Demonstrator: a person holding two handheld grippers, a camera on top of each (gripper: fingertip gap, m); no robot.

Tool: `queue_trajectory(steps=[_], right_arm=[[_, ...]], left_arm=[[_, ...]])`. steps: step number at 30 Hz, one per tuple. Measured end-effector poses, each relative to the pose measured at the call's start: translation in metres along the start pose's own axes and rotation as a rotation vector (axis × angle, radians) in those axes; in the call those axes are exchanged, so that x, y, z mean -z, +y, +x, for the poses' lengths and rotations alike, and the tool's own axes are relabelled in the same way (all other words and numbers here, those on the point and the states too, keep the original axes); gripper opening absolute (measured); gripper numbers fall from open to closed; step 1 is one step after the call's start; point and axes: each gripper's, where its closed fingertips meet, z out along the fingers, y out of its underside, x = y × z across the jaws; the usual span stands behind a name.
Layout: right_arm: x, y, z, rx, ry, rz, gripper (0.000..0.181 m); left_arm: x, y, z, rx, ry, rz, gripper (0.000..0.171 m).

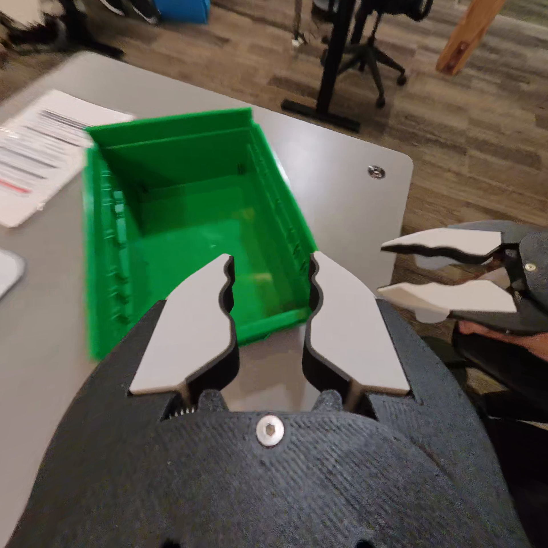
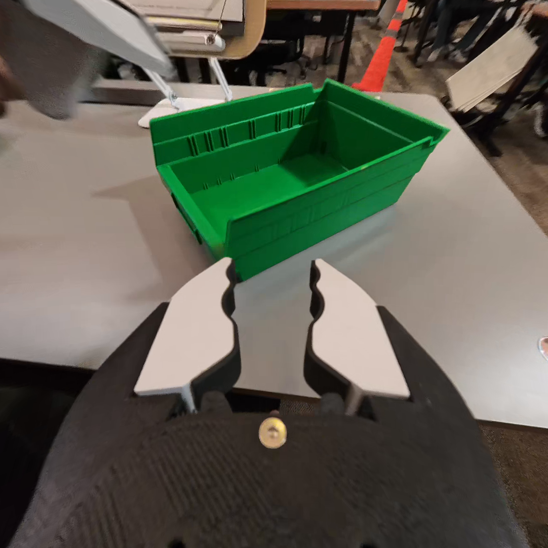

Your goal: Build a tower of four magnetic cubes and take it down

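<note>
The left claw hangs above the counter, tilted down over the near end of the green bin, its two fingers spread apart with nothing between them; its fingertips sit over the bin's low near wall, though whether they touch it cannot be told. The right claw is held lower and farther back, past the counter's near edge, pointing at the bin's near corner with its fingers likewise released and empty; the left fingertip overlaps that corner in the right wrist view, so contact there is unclear. In the left wrist view the right claw shows at the right edge, turned on its side beyond the counter's right edge, with part of a hand under it, mostly cut off. The bin stands upright near the middle of the counter, open side up; faint yellowish patches on its floor are too blurred to make out. Papers lie at the counter's far left, their print smeared by motion. A white stand rests on the counter behind the bin, its upper part cut off. An orange cone and an office chair stand on the floor beyond.
</note>
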Motion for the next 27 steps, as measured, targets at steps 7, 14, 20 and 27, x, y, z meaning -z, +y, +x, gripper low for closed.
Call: queue_trajectory(steps=[7,14,20,27], right_arm=[[-0.022,-0.016,-0.019,0.083,0.227,0.087,0.102],[-0.091,0.009,-0.025,-0.199,0.056,-0.104,0.052],[-0.077,0.01,0.072,-0.083,0.239,-0.106,0.009],[-0.07,0.014,0.156,-0.161,0.238,-0.099,0.004]], left_arm=[[0.146,0.072,-0.095,0.293,-0.23,0.182,0.091],[0.173,0.182,-0.147,0.587,-0.186,0.198,0.08],[0.172,0.205,-0.181,0.561,-0.238,0.2,0.079],[0.16,0.217,-0.182,0.402,-0.318,0.064,0.079]])
